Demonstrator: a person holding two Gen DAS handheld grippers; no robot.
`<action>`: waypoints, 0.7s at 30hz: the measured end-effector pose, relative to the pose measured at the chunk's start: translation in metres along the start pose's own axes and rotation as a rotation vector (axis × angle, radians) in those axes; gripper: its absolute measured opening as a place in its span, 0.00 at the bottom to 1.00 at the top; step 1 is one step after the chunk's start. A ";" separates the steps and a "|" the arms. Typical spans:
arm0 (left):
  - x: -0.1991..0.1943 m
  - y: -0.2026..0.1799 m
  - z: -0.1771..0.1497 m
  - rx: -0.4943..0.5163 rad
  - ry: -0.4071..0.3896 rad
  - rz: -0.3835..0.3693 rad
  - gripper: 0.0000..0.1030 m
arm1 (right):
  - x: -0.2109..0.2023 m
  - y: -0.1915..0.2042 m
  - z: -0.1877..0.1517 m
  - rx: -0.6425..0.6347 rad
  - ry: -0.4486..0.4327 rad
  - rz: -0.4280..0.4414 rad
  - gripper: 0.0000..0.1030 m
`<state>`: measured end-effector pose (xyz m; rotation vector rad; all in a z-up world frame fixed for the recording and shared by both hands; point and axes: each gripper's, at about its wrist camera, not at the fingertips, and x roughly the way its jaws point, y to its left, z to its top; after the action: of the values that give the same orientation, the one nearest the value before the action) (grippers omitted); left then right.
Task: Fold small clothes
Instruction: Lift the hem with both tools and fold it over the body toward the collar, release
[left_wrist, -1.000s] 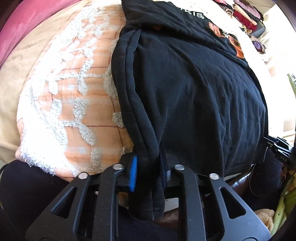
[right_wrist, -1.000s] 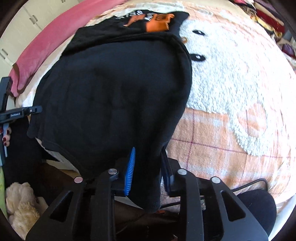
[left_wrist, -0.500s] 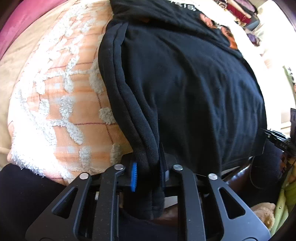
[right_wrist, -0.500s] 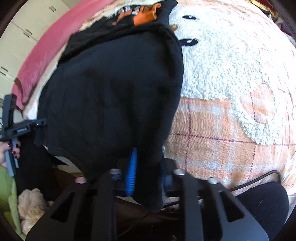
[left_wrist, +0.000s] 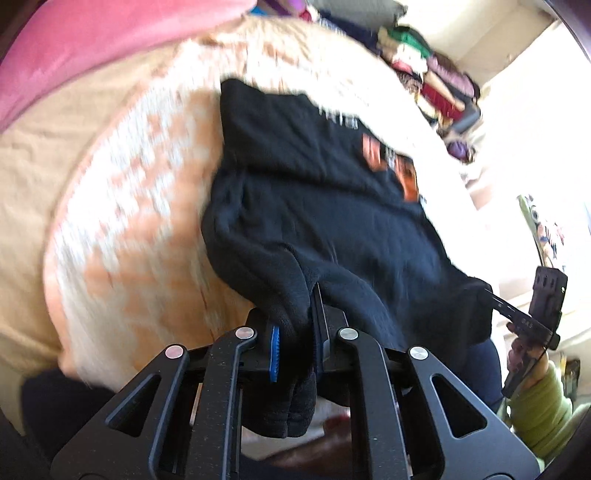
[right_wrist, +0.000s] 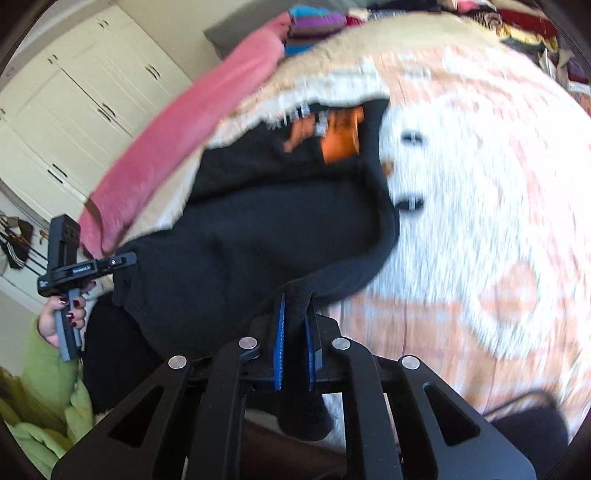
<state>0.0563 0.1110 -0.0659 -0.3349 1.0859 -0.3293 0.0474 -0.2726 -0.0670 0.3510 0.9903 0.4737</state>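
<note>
With both near corners of the black garment (left_wrist: 332, 221) clamped, one in left gripper (left_wrist: 297, 345), one in right gripper (right_wrist: 295, 345): body stretching forward over the fleecy blanket (right_wrist: 480, 240), fold going straight ahead toward the orange print (right_wrist: 341, 138)

Black sweatshirt (left_wrist: 314, 206) (orange print at far end) lies rumpled, its near hem lifted.

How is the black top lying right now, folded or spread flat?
Partly folded: the black top is doubled over itself on the blanket, near corners clamped and lifted by the left gripper and right gripper.
</note>
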 end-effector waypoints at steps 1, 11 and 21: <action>-0.003 0.003 0.008 -0.015 -0.020 -0.006 0.06 | -0.003 -0.001 0.010 0.001 -0.020 0.000 0.08; -0.002 0.010 0.075 -0.072 -0.133 0.011 0.06 | 0.009 -0.009 0.088 0.037 -0.149 -0.058 0.08; 0.035 0.022 0.122 -0.130 -0.140 0.060 0.06 | 0.066 -0.018 0.139 0.076 -0.159 -0.163 0.07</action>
<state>0.1831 0.1283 -0.0512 -0.4341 0.9796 -0.1794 0.2015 -0.2618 -0.0525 0.3675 0.8758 0.2571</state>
